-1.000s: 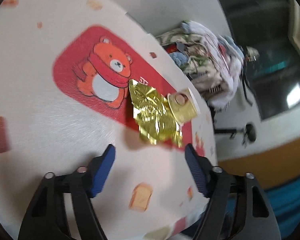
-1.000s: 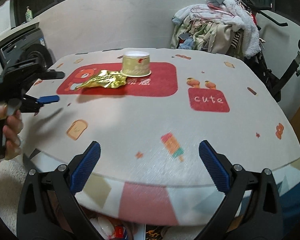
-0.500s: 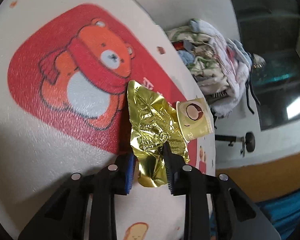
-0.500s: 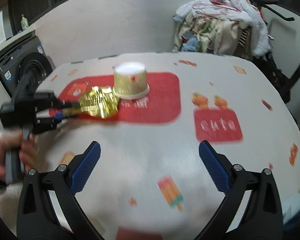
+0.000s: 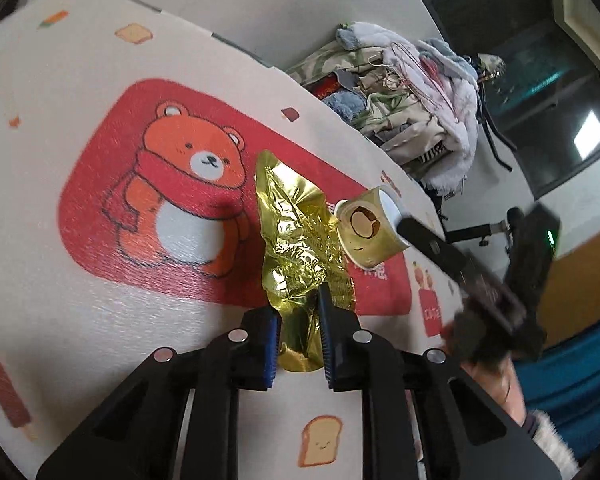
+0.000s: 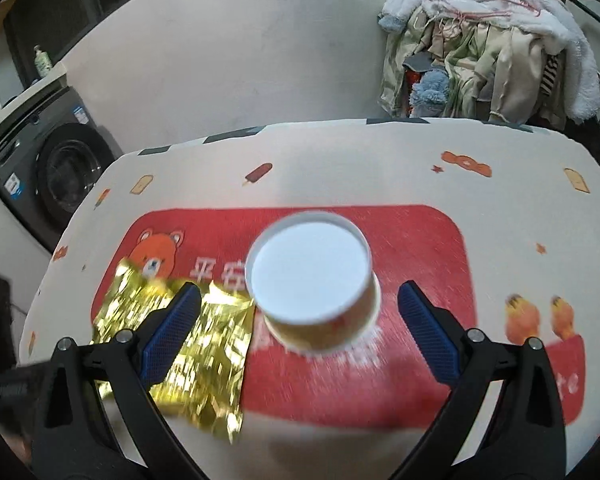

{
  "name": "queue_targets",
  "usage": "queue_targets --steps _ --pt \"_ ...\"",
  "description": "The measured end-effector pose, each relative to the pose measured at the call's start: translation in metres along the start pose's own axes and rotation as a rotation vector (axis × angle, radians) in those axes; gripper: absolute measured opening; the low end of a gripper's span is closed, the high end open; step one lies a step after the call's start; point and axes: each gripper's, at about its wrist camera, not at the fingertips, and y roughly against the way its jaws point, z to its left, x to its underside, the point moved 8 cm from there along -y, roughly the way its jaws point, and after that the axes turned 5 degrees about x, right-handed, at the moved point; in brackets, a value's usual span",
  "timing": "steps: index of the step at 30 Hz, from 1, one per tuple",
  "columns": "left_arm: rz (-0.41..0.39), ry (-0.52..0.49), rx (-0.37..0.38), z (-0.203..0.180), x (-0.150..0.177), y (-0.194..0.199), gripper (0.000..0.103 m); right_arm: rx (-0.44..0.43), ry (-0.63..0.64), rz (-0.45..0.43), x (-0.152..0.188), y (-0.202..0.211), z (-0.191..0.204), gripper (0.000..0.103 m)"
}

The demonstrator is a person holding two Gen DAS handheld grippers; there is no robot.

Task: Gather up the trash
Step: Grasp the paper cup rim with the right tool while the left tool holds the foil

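A crumpled gold foil wrapper [image 5: 296,236] lies on the red bear print of the table [image 5: 100,300]. Its near end sits between the blue pads of my left gripper [image 5: 298,308], whose jaws are closing and pinch the foil. Beside it stands an upside-down gold paper cup [image 5: 370,236] with its white base up. In the right wrist view the cup [image 6: 308,268] sits between the wide-open fingers of my right gripper [image 6: 300,288], with a gap on each side. The wrapper [image 6: 204,340] lies partly behind the left finger. The right gripper [image 5: 480,280] appears blurred at the cup's side.
A heap of clothes [image 6: 488,40] hangs behind the table's far edge. A washing machine [image 6: 52,168] stands off the left side. The person's hand [image 5: 496,380] holds the right gripper near the table's right edge. The cloth [image 6: 340,160] carries printed toast, ice-lolly and "cute" patches.
My left gripper slid up to the wrapper and its jaws narrowed onto the foil's near end. My right gripper swept forward across the table until the cup stood between its fingers.
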Motion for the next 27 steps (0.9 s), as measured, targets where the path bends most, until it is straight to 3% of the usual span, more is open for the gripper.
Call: queue_targets --steps 5,6,7,9,17,27 --pt "-0.010 -0.050 -0.031 -0.001 -0.002 0.016 0.016 0.026 -0.027 0.065 -0.001 -0.027 0.003 0.097" --pt "-0.013 -0.064 -0.040 -0.002 -0.002 0.019 0.016 0.038 -0.009 0.069 0.000 -0.030 0.005 0.093" --pt "-0.021 -0.089 -0.054 -0.003 -0.004 0.025 0.016 0.068 0.025 0.068 0.001 -0.031 0.007 0.076" --pt "-0.036 -0.123 -0.070 -0.005 -0.005 0.036 0.015 0.087 0.054 0.062 0.004 -0.025 0.007 0.076" --pt "-0.052 -0.322 -0.105 -0.043 0.001 0.075 0.015 0.039 0.076 -0.049 0.019 0.045 0.014 0.076" --pt "-0.046 -0.419 -0.110 -0.075 0.046 0.124 0.015 0.012 0.158 -0.141 0.081 0.145 0.032 0.076"
